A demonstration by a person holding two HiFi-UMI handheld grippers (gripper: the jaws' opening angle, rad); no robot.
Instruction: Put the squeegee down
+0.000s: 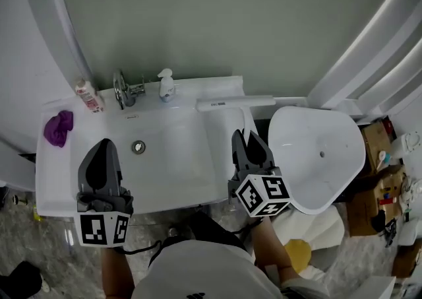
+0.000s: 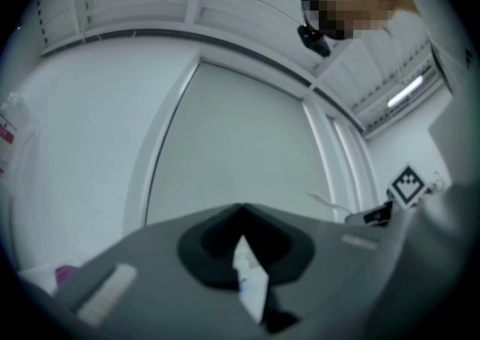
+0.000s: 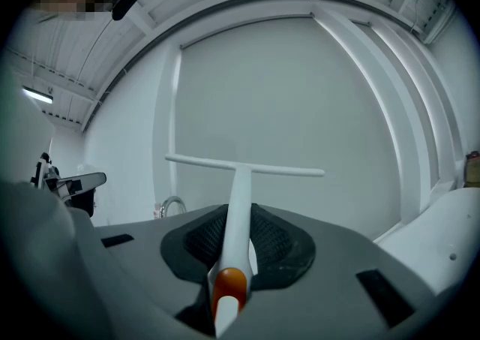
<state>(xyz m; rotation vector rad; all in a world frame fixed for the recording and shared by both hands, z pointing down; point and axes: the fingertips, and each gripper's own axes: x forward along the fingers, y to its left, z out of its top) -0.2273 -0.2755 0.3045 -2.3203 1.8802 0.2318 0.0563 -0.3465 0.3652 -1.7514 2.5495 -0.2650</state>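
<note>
The squeegee (image 1: 235, 102) is white and T-shaped, and its blade lies crosswise over the back right of the sink counter (image 1: 59, 192). Its thin handle runs back into my right gripper (image 1: 249, 139), which is shut on it. In the right gripper view the handle (image 3: 234, 218) passes between the dark pads, an orange band sits near its end, and the blade (image 3: 244, 169) stands out in front of the mirror. My left gripper (image 1: 104, 146) hovers over the front left of the basin. In the left gripper view its tips (image 2: 241, 211) meet with nothing between them.
A chrome faucet (image 1: 122, 88), a small soap bottle (image 1: 167, 84), a pink-labelled bottle (image 1: 88, 95) and a purple cloth (image 1: 59, 127) stand along the counter's back and left. The drain (image 1: 138, 147) is mid-basin. A white toilet (image 1: 316, 152) and cardboard boxes (image 1: 376, 139) are at the right.
</note>
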